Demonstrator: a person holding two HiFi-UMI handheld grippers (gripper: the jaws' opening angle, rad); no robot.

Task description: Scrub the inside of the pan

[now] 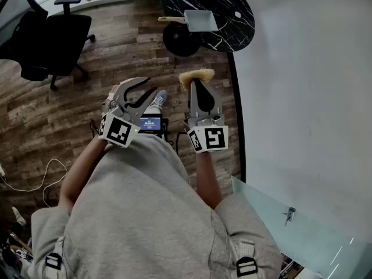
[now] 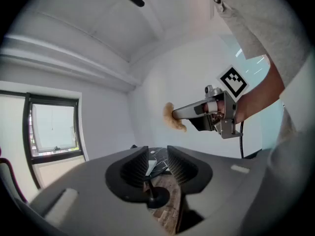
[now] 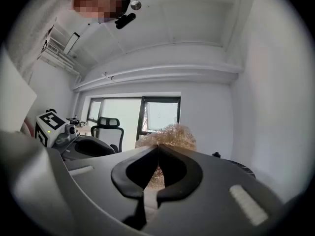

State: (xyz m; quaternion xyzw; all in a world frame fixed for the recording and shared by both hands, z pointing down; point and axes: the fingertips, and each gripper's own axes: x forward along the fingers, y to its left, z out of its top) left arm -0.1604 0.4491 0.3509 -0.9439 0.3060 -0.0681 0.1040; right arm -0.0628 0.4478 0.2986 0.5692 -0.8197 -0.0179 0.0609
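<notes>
A small square pale pan with a wooden handle sits on a round black marble table at the far end of the head view, well ahead of both grippers. My right gripper is shut on a tan, wiry scrubber, held in the air over the wooden floor. In the right gripper view the scrubber bulges above the closed jaw tips. My left gripper hangs beside it, open with nothing between its jaws. The left gripper view shows its parted jaws, with the right gripper and scrubber beyond.
A black office chair stands at the far left on the wood floor. A white wall runs along the right. A glass panel lies at the lower right, and a white cable trails on the floor at the left.
</notes>
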